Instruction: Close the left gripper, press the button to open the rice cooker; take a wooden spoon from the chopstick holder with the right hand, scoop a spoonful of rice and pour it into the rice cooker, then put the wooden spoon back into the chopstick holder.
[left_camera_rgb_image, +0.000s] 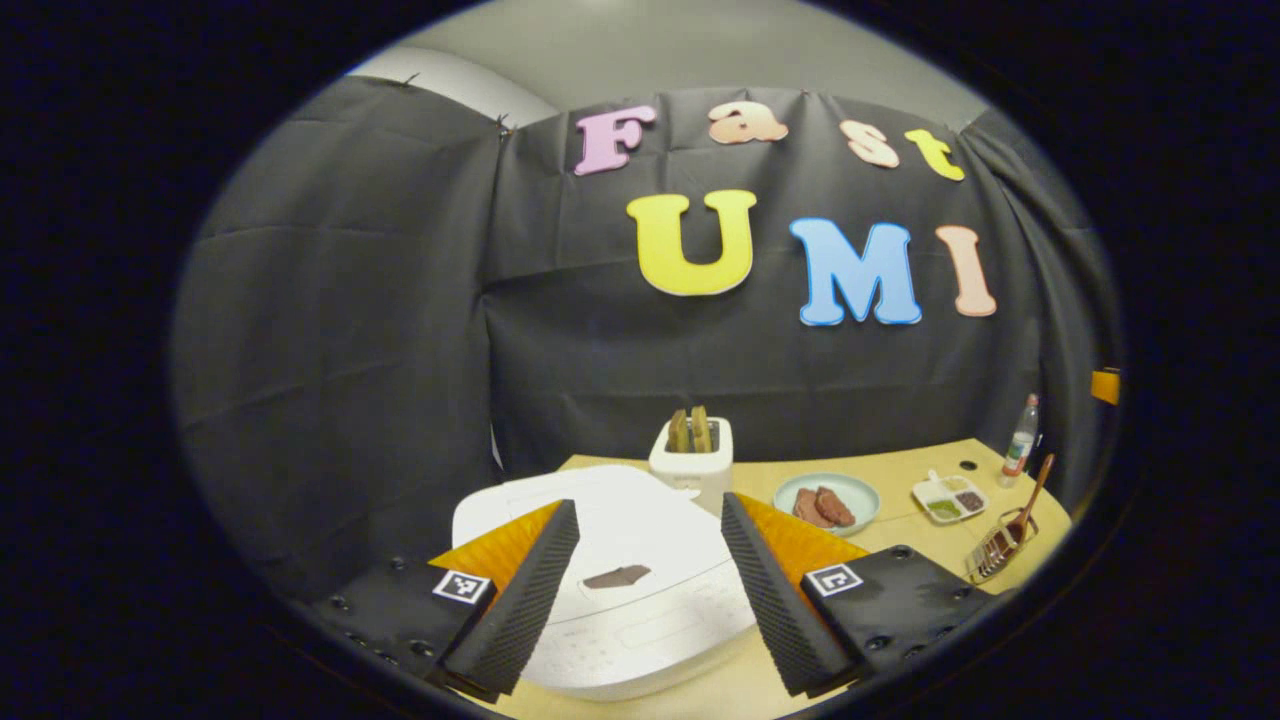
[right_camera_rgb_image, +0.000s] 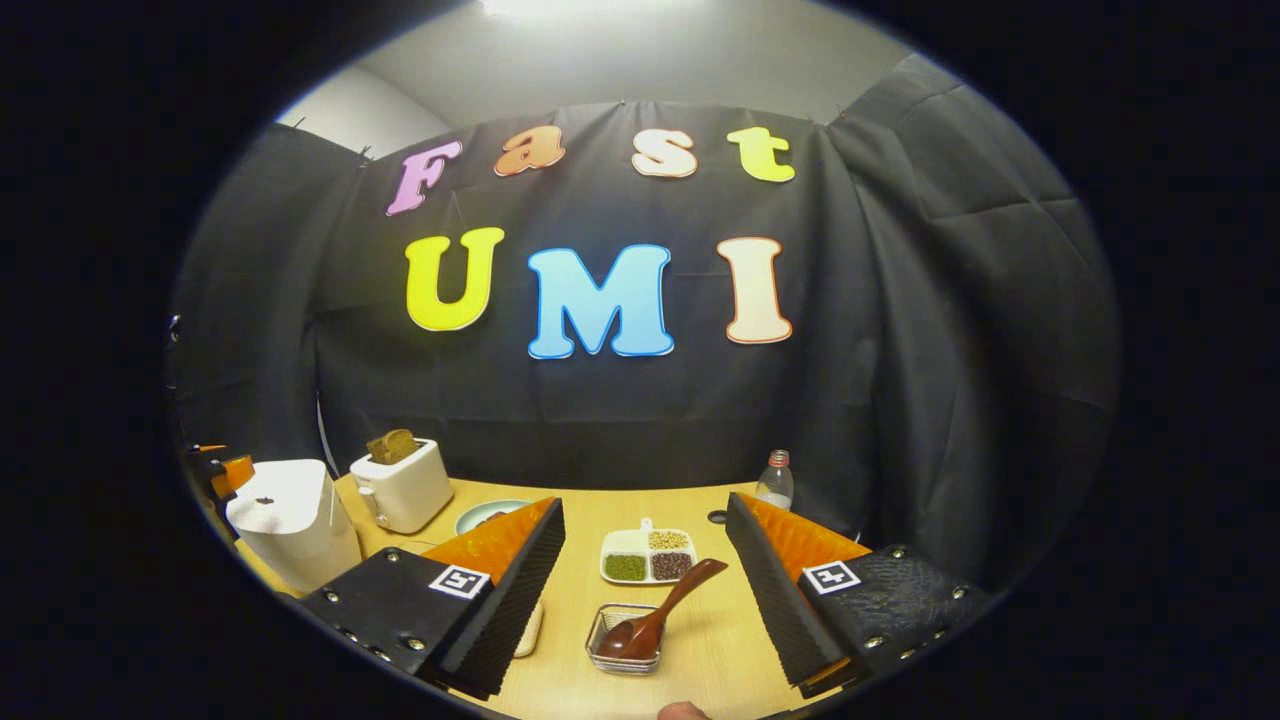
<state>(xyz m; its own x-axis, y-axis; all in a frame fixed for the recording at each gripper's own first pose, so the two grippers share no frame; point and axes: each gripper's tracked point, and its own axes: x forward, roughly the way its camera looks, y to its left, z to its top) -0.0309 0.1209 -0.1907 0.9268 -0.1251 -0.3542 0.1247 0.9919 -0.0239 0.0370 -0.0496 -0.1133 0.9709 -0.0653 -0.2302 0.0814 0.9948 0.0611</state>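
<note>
Step in hand: the opening move, as I judge it; the rice cooker (left_camera_rgb_image: 610, 590) lid is down and nothing is held, so the left claw has to clench and press the button first.
Left gripper (left_camera_rgb_image: 650, 590): released, fingers spread wide at the bottom of the left gripper view, hanging over the cooker's white lid with nothing between them.
Rice cooker: lower centre of the left gripper view, directly under the spread fingers; in the right gripper view it stands at the far left edge (right_camera_rgb_image: 290, 520).
Button: likely the dark patch (left_camera_rgb_image: 617, 576) on the lid between the fingers, though I cannot tell for sure.
Right gripper (right_camera_rgb_image: 645, 590): released and empty, fingers apart at the bottom of the right gripper view.
Wooden spoon (right_camera_rgb_image: 660, 610): bottom centre of the right gripper view, bowl down in the small clear holder (right_camera_rgb_image: 610, 655), handle leaning up to the right between the fingers.
Rice: presumably in the divided tray (right_camera_rgb_image: 648, 556) just behind the holder; which compartment is too small to tell.
Doing it well: clench the left fingers fully before going down, so one blunt tip meets the button rather than two tips straddling it; press straight down, centred on the patch, then lift clear so the lid can swing up.
Risk: an off-centre press could slide off the smooth lid.
</note>
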